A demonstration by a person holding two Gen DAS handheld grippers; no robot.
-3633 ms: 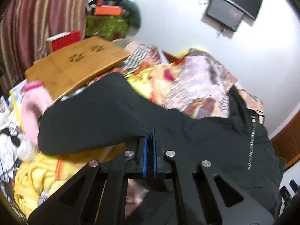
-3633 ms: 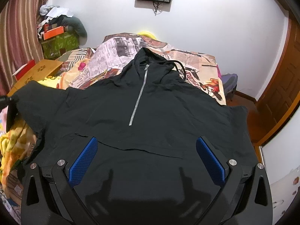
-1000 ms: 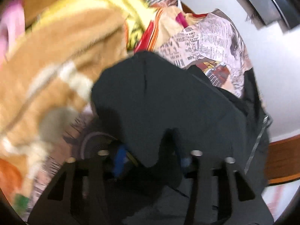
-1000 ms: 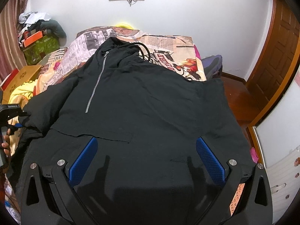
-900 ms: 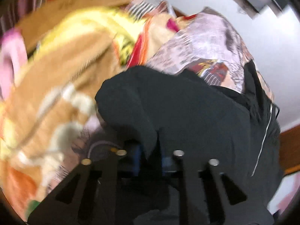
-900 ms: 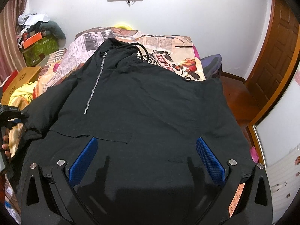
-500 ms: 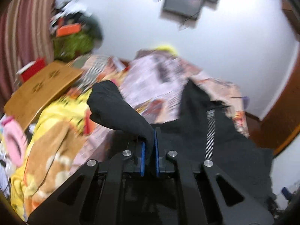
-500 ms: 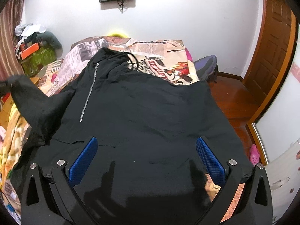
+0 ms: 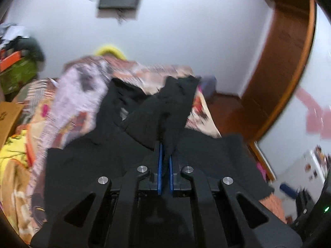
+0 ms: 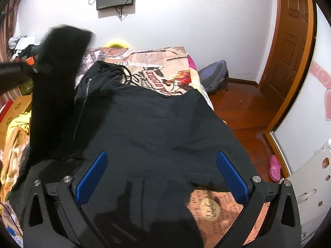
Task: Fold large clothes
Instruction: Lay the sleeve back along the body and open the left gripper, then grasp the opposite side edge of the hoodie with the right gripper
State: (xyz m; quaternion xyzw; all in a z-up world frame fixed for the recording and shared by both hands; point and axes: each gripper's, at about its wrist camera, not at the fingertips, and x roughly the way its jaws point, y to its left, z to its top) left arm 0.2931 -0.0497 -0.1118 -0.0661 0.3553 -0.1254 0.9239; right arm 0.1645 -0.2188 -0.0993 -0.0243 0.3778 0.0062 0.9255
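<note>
Black hoodie (image 10: 157, 128) lies flat on the bed (image 10: 165, 70) — but its sleeve (image 9: 173, 107) is now lifted up over the body. Left gripper (image 9: 164, 165) is clamped on that sleeve. Right gripper (image 10: 161, 177) stays wide apart above the hem, holding nothing.

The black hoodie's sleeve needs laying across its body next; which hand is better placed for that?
Left. The left gripper is already shut on the sleeve, lifted above the black hoodie. The right gripper is open, holding nothing.
</note>
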